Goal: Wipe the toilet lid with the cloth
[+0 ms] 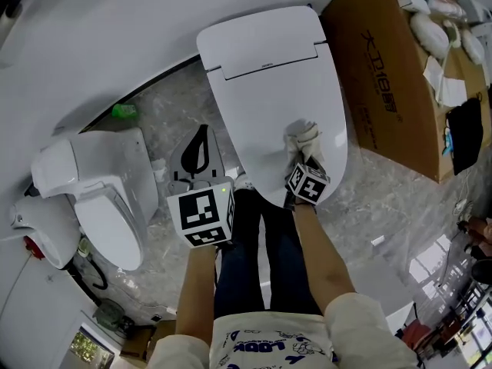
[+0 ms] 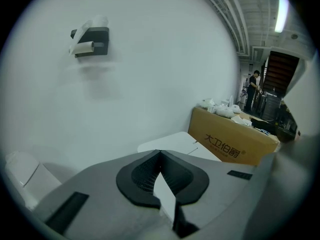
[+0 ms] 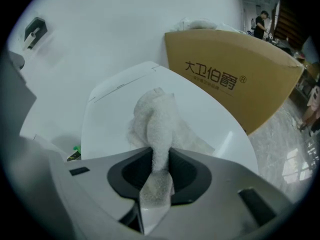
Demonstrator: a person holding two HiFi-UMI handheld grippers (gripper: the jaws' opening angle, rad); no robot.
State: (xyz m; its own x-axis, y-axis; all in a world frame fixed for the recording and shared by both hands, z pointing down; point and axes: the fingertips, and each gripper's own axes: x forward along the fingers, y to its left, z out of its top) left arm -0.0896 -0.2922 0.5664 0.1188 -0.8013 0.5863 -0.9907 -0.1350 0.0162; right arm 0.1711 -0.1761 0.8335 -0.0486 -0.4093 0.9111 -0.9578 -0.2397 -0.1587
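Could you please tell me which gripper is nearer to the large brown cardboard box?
Right. The right gripper, shut on the white cloth, sits over the white toilet lid beside the brown cardboard box. The left gripper hangs farther left, off the lid's other side.

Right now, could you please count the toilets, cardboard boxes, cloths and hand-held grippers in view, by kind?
Toilets: 2, the toilet with the closed lid and a second toilet to its left
Cardboard box: 1
Cloth: 1, clamped in the right hand-held gripper
Hand-held grippers: 2, counting the left hand-held gripper
Total: 6
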